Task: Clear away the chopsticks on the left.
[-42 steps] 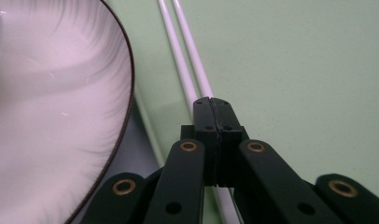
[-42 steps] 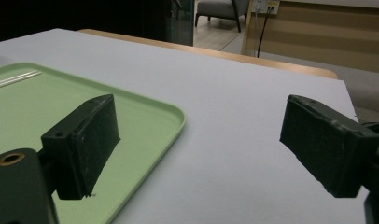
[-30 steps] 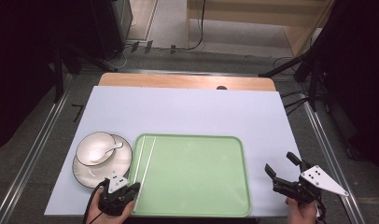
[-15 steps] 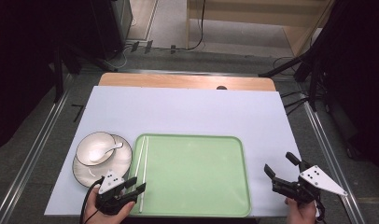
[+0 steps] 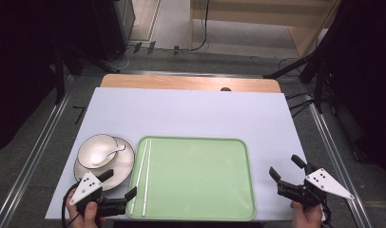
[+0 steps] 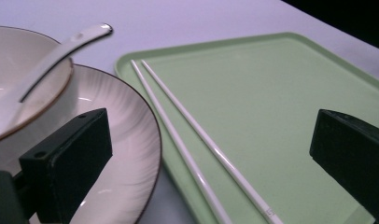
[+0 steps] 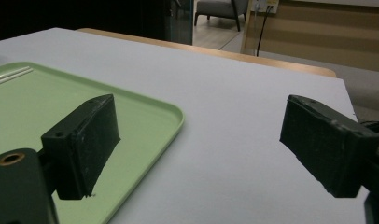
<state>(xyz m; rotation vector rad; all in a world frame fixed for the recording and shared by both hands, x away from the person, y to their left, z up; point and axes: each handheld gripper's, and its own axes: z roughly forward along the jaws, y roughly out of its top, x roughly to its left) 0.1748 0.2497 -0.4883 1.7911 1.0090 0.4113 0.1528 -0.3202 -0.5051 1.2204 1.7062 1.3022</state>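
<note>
Two white chopsticks (image 5: 143,175) (image 6: 187,121) lie side by side along the left edge of a green tray (image 5: 200,180) (image 6: 271,84). Left of the tray, a white bowl (image 5: 97,151) (image 6: 33,74) with a white spoon (image 5: 107,153) (image 6: 61,49) stands on a plate (image 5: 127,161) (image 6: 127,140). My left gripper (image 5: 120,183) (image 6: 213,121) hovers at the chopsticks' near end. Its jaws have just been opening and now stand wide, touching nothing. My right gripper (image 5: 284,165) (image 7: 197,121) is open and empty beside the tray's right rim (image 7: 173,116).
A pale sheet (image 5: 196,114) covers the table, with a wooden strip (image 5: 181,83) bare at the far edge. Metal rails (image 5: 43,142) run along both sides. Cables and dark stands sit on the floor beyond.
The left gripper's jaws went from shut to wide open, and that hand drew back to the left, away from the chopsticks. The right gripper stayed put.
</note>
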